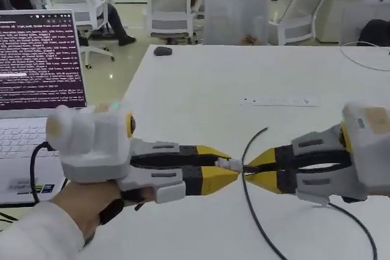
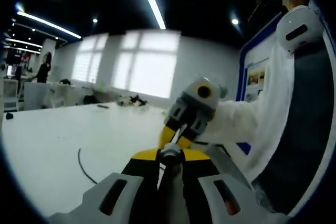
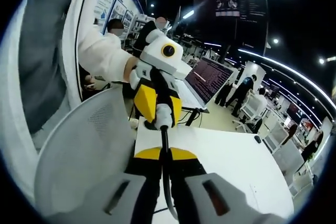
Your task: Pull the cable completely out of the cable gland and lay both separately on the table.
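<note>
**Head view.** The left tool (image 1: pixel 231 164), carried in a hand (image 1: pixel 79 202), is reaching in from the left. Its yellow-tipped jaws are gripping the small pale cable gland (image 1: pixel 230 164), which is hanging clear above the white worktop (image 1: pixel 201 95). The right tool (image 1: pixel 251 170) is facing it tip to tip, and its jaws are clamping the black cable (image 1: pixel 266 131) just beside the gland. The cable is arcing up past the tips and also trailing down toward the near edge. A laptop (image 1: pixel 36 77) is standing open at the left, well apart from the work.

**Left gripper view.** This tool's own jaws are pinching the gland (image 2: pixel 170 153) between their tips, and the right tool (image 2: pixel 176 140) is meeting it head on. A loose run of cable (image 2: pixel 81 163) is lying on the worktop beyond.

**Right gripper view.** This tool's own jaws are holding the cable (image 3: pixel 164 145) tight. The cable is running straight ahead into the gland (image 3: pixel 163 113), which is being held by the left tool (image 3: pixel 161 120).

**Assessment.** The cable appears to be seated in the gland, so the withdrawal is judged not yet done.
- The two tools should be drawing apart in one straight line along the gland's axis, because a sideways pull is likely to jam the cable in the seal.
- The left grip needs to be firm enough that the gland is not twisting loose.
- The right grip may be sliding on the smooth jacket, so slip is the point to watch.
- Which cable end is the shorter cannot be told from these views.
</note>
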Motion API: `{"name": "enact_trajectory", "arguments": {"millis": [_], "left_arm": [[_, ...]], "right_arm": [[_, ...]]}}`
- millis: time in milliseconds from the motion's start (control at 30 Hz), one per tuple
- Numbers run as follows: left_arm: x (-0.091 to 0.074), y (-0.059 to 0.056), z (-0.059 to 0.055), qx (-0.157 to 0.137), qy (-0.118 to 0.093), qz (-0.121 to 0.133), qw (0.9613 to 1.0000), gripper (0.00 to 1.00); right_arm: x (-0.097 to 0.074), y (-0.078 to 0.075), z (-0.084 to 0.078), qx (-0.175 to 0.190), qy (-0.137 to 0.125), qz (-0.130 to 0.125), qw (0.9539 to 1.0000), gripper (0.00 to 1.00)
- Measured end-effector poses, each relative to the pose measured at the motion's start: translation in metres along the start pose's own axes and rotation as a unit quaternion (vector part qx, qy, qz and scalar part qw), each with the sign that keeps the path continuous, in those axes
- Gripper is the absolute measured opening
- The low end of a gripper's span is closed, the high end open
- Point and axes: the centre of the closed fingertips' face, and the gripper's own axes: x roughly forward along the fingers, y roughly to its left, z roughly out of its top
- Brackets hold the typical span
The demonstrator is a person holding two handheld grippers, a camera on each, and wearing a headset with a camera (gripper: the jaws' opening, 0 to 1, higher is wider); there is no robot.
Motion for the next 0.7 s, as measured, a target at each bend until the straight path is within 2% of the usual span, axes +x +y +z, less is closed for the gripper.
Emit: {"name": "enact_trajectory", "arguments": {"millis": [100,167,200,333,400,500,600,700], "left_arm": [[0.018,-0.003,0.004,-0.005,-0.014,0.002,0.9999,0.16],[0.028,-0.004,0.007,-0.011,-0.025,0.015,0.9995,0.16],[0.032,-0.003,0.009,-0.015,-0.027,0.030,0.9991,0.16],[0.041,-0.003,0.013,-0.019,-0.038,0.054,0.9976,0.16],[0.043,-0.001,0.015,-0.025,-0.043,0.068,0.9965,0.16],[0.048,-0.004,0.018,-0.019,-0.037,0.079,0.9960,0.16],[0.047,-0.003,0.015,-0.025,-0.031,0.080,0.9960,0.16],[0.047,-0.004,0.014,-0.030,-0.019,0.074,0.9967,0.16]], "right_arm": [[-0.022,-0.008,-0.010,-0.005,0.003,0.000,1.0000,0.04],[-0.037,-0.014,-0.019,-0.004,-0.003,0.007,1.0000,0.04],[-0.045,-0.017,-0.025,-0.001,-0.006,0.012,0.9999,0.04],[-0.061,-0.028,-0.033,0.006,-0.020,0.020,0.9996,0.04],[-0.064,-0.030,-0.036,0.007,-0.020,0.023,0.9995,0.04],[-0.066,-0.030,-0.037,0.003,-0.030,0.030,0.9991,0.04],[-0.065,-0.030,-0.036,0.001,-0.034,0.028,0.9990,0.04],[-0.062,-0.025,-0.037,0.003,-0.022,0.027,0.9994,0.04]]}}
